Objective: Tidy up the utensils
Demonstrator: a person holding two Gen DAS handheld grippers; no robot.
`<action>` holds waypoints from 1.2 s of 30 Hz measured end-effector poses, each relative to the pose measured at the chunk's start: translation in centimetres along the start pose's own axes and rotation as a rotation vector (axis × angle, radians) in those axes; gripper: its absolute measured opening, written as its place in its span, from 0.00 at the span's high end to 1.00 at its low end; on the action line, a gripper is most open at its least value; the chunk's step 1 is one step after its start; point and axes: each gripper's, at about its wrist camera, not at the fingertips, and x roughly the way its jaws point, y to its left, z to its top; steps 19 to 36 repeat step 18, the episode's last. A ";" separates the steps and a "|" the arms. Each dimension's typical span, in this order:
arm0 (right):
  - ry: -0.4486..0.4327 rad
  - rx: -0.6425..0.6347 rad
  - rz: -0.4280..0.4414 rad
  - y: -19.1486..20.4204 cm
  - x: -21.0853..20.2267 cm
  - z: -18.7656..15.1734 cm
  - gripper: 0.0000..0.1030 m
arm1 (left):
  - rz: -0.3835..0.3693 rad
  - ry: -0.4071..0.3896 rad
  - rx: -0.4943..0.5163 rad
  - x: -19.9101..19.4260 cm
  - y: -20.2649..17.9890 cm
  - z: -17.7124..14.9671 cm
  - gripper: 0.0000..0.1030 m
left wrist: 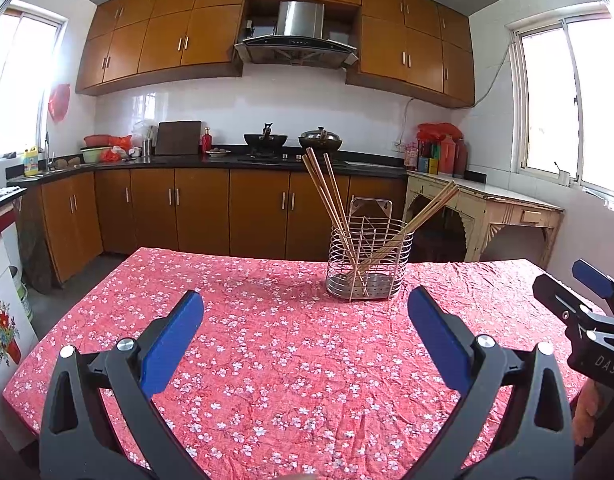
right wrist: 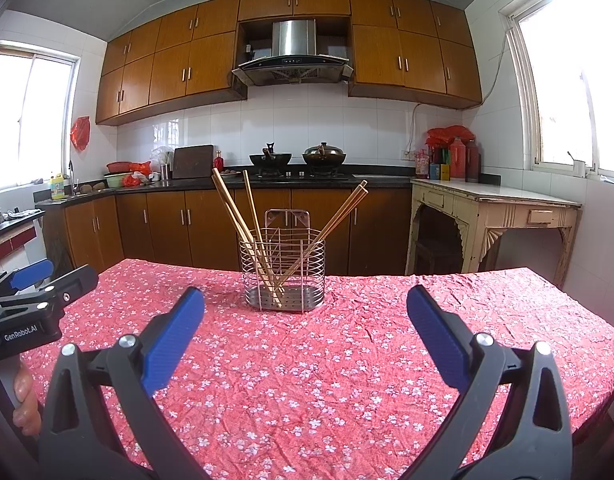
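A wire utensil holder (left wrist: 367,258) stands at the far side of the table with several wooden chopsticks (left wrist: 327,200) leaning in it, some to the left and some to the right. It also shows in the right wrist view (right wrist: 283,272), with the chopsticks (right wrist: 237,212). My left gripper (left wrist: 305,320) is open and empty, held above the table short of the holder. My right gripper (right wrist: 305,320) is open and empty too, also short of the holder. Each gripper shows at the edge of the other's view: the right one (left wrist: 587,304) and the left one (right wrist: 39,284).
The table carries a red flowered cloth (left wrist: 267,360), creased all over. Behind it run brown kitchen cabinets (left wrist: 187,208) with a stove and woks. A cream side table (left wrist: 499,208) stands at the right wall. Windows on both sides.
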 end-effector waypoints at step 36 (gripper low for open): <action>-0.001 0.002 0.000 -0.1 0.0 0.0 0.04 | -0.004 -0.008 -0.005 -0.3 -0.1 0.0 0.02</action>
